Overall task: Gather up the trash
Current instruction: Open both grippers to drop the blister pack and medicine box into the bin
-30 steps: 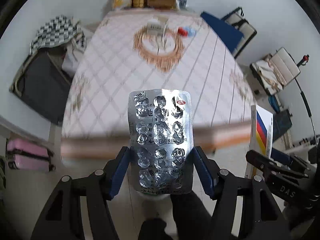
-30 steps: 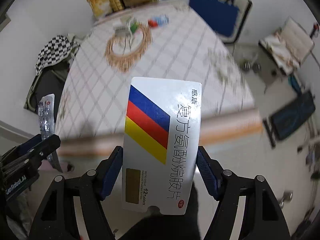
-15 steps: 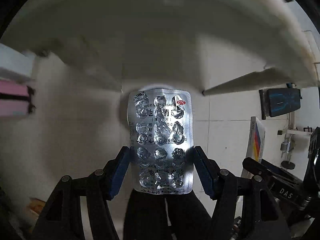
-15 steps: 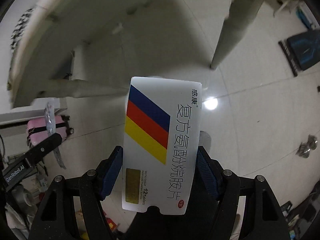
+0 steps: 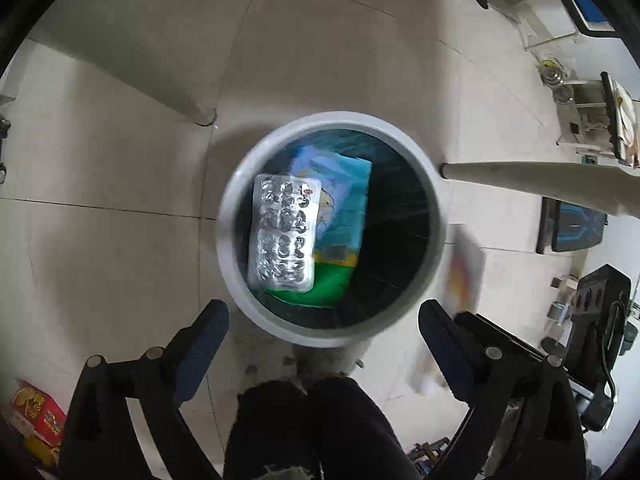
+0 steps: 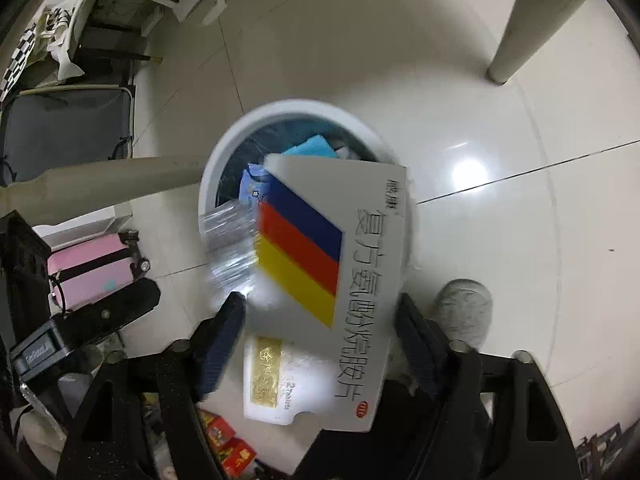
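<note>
Lengthwise, blister pack (image 5: 285, 233) and medicine box (image 6: 332, 280) point into bin (image 5: 420, 184)

The white medicine box (image 6: 340, 280) between my right gripper's (image 6: 320, 344) opening fingers reads "复方氨酚烷胺片," "12 Tablets" and a red "OTC" oval. Gold panel and blister pack (image 5: 284, 232) print: unreadable.

Both wrist views show strong fisheye distortion: straight floor-tile joints curve and the corners vignette to black. Lighting is indoor, overhead and moderately dim. In the right view a round glare spot (image 6: 468, 172) reflects off the glossy floor. Motion blur smears the medicine box (image 6: 332, 280) and the white bin rim (image 5: 236, 184). Soft shadows surround the bin.
</note>
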Tool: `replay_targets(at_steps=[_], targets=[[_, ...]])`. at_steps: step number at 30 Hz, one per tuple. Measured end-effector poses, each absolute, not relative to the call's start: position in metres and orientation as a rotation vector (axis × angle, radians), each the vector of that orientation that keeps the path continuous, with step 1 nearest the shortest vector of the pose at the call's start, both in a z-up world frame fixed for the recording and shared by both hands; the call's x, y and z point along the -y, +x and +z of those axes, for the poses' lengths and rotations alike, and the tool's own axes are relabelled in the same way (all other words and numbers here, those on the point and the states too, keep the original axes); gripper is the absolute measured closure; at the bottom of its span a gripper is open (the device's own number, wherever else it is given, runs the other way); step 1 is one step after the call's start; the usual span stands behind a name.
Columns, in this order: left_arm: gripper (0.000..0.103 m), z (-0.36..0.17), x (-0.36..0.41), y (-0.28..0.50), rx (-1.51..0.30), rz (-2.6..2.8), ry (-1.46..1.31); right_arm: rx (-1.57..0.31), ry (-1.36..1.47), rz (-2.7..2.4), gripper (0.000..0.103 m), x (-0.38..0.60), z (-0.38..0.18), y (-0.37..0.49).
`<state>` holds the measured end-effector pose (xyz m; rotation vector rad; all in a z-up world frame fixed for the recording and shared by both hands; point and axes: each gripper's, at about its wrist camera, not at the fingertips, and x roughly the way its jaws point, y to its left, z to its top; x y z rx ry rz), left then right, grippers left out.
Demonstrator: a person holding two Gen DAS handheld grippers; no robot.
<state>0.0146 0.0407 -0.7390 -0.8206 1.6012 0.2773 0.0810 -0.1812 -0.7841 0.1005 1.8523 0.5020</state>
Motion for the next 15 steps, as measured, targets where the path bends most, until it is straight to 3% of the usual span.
replay_targets(at_steps=[1, 7, 15], targets=[[0.006, -0.738, -0.041, 0.013, -1.603, 0.294, -0.803, -1.852, 0.115, 0.509, 0.0, 0.179, -0.789, 0.082], [0.006, -0.7, -0.042, -0.006, -1.567, 0.418, -0.593, -1.796, -0.024, 0.484, 0.0, 0.166, -0.778, 0.082], [0.006, -0.639, -0.033, -0.024, -1.566, 0.442, -0.515, -1.695, -0.288, 0.425, 0.0, 0.158, -0.722, 0.069]])
